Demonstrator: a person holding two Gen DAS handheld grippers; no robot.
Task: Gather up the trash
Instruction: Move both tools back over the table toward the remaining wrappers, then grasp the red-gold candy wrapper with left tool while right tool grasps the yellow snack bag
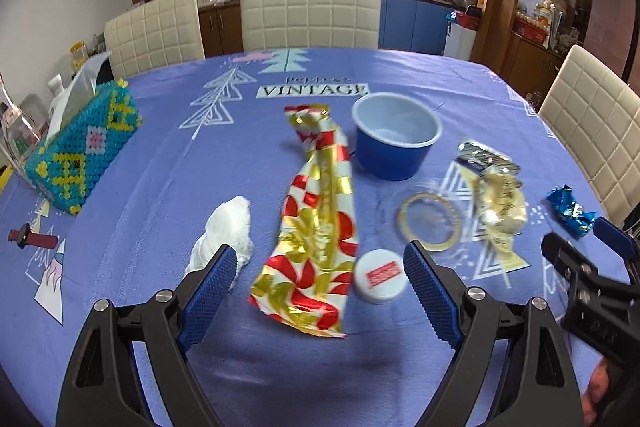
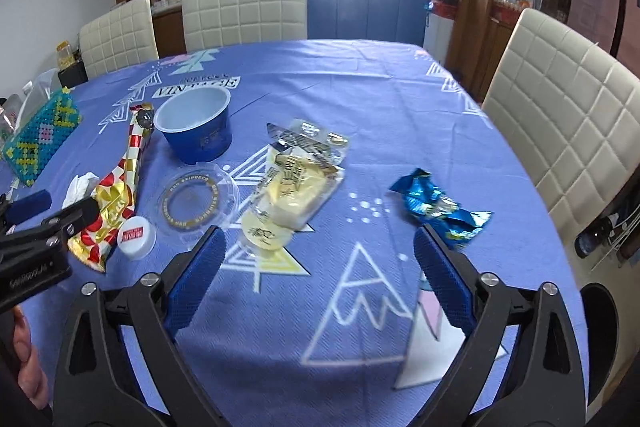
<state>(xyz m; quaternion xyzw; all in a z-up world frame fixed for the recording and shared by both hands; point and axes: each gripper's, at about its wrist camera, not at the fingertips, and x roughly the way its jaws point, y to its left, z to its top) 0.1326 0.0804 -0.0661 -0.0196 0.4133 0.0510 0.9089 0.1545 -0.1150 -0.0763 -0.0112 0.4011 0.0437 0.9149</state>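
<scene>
On the blue tablecloth [image 1: 280,367] lies a long red-and-gold wrapper [image 1: 320,219], its near end between the fingers of my open left gripper [image 1: 320,249]. A white cap [image 1: 382,275] sits just inside the right finger, and a crumpled tissue [image 1: 228,227] lies by the left one. Behind them stand a blue cup [image 1: 394,139], a clear lid with a gold ring [image 1: 430,223] and a yellow packet [image 2: 292,183]. My right gripper [image 2: 320,235] hangs open over bare cloth. A blue foil wrapper [image 2: 440,207] lies at its right fingertip.
A beaded tissue box [image 1: 80,147] stands at the table's left edge, with a small red object [image 1: 36,237] nearer me. Cream padded chairs [image 2: 560,107] ring the far and right sides. Each gripper shows at the edge of the other's view.
</scene>
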